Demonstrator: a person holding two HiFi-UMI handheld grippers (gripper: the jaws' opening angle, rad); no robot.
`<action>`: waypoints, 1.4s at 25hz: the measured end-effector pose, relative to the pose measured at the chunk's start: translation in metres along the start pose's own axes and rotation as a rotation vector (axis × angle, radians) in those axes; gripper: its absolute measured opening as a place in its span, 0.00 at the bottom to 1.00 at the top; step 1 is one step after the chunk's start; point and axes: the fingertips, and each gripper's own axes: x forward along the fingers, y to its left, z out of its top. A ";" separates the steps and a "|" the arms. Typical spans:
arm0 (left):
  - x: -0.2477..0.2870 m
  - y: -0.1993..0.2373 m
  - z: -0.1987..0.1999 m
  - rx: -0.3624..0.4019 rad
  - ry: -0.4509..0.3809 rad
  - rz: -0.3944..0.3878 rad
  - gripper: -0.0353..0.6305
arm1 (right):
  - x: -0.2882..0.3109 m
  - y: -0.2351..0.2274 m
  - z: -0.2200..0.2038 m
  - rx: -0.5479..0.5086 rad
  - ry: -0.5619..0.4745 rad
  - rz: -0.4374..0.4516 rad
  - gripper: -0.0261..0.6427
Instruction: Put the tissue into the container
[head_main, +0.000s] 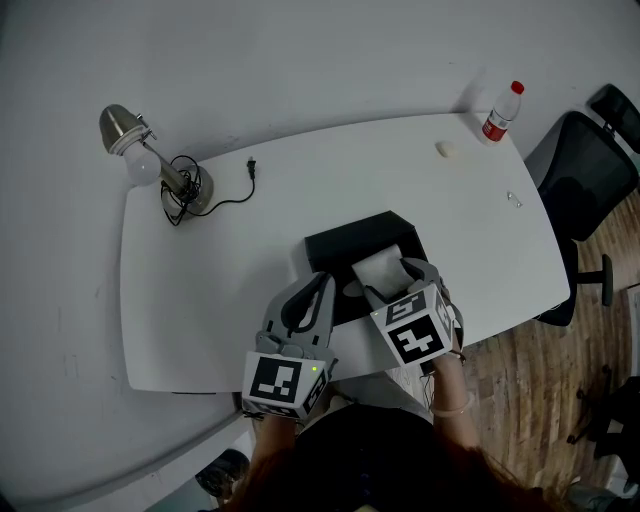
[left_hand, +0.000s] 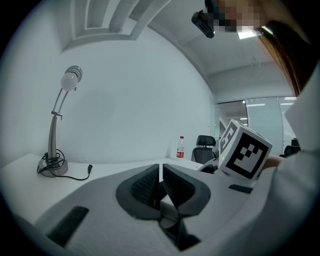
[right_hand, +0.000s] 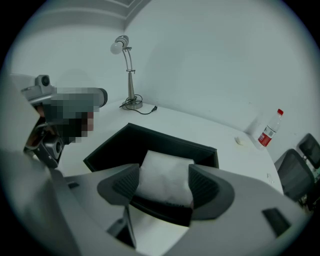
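At the near edge of the white table (head_main: 300, 190), a black open-topped container (head_main: 345, 245) is seen, and the tissue (head_main: 378, 265) is held above its opening by the right hand-held gripper (head_main: 388, 280). From the right gripper view, the jaws of the right hand-held gripper (right_hand: 164, 182) are shown parted by the width of the tissue (right_hand: 167, 175), with a ribbed pad pressed against each side of the white pack. The far end of the pack is seen over the dark inside of the container (right_hand: 150, 142); whether the bottom is touched cannot be told.

Just to the left, the left hand-held gripper (head_main: 312, 298) is held over the table edge beside the container. In the left gripper view, the jaws of the left hand-held gripper (left_hand: 160, 182) are brought together, with only a thin slit between them and nothing gripped.

A desk lamp (head_main: 140, 150) is placed at the far left corner and a bottle (head_main: 502, 112) at the far right corner.
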 end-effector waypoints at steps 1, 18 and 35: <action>-0.001 0.000 0.001 0.002 -0.002 0.002 0.12 | -0.001 0.000 0.001 -0.001 -0.009 -0.006 0.51; -0.037 -0.013 0.011 0.032 -0.035 0.007 0.12 | -0.055 -0.005 0.022 0.020 -0.275 -0.188 0.23; -0.105 -0.042 0.025 0.068 -0.095 0.022 0.12 | -0.131 0.032 0.021 0.047 -0.461 -0.249 0.12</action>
